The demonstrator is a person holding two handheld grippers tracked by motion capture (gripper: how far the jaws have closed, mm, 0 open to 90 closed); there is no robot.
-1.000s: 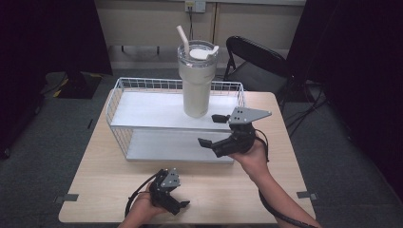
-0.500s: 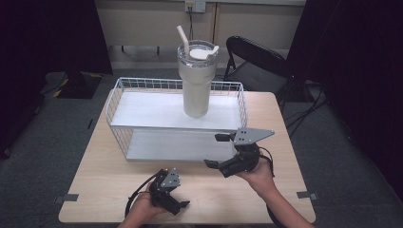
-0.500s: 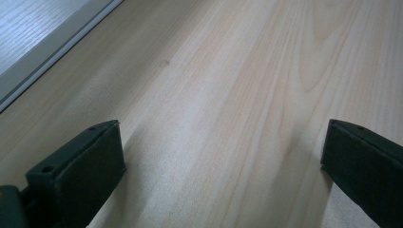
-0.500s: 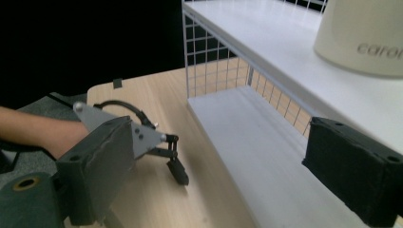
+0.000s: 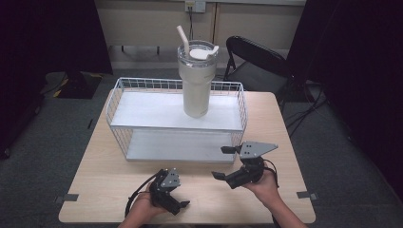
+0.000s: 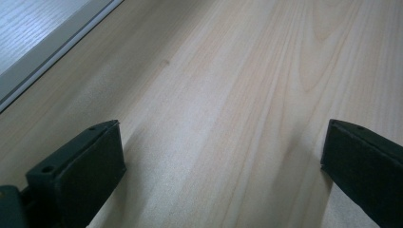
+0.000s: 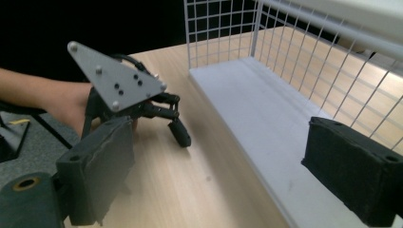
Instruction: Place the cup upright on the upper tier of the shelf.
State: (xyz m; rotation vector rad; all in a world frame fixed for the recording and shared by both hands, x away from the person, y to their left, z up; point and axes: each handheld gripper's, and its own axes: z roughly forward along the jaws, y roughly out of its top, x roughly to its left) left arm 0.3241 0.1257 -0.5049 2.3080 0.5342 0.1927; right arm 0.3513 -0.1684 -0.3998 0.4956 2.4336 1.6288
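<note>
Found left gripper (image 5: pixel 177 204) low at the near edge of the tabletop (image 5: pixel 109 190), left of centre, jaws spread wide with bare wood between them; grasped nothing. Judged this a parked, resting pose: hand kept clear of the work.

Found right gripper (image 5: pixel 219 162) raised near the tabletop's near right part, just in front of the wire basket (image 5: pixel 176 127), jaws likewise released and empty. Pointed across toward the left gripper rather than at the basket, with the basket's white floor running along one side in the right gripper view. Judged it neither reaching nor carrying at this moment.

Located tumbler (image 5: pixel 196 90) upright on the white panel inside the basket, right of centre and nearer the far rim, well apart from both claws. Lid and straw on. Probably stood in the basket because a tall, top-heavy cup is safer behind wire walls. Basket itself placed across the far half of the tabletop.

Hard to make out:
- Could not tell whether the white panel under the tumbler sat on the basket floor or higher up; a second white strip showed nearer the front wall.
- Tumbler's contents hidden by its opaque body.
- Forearms cut off at the bottom of the high view.
- Left hand's grip largely hidden behind the grey plate in the right gripper view.
- Folding chair (image 5: pixel 252 57) beyond the far right corner partly lost in dark background.
</note>
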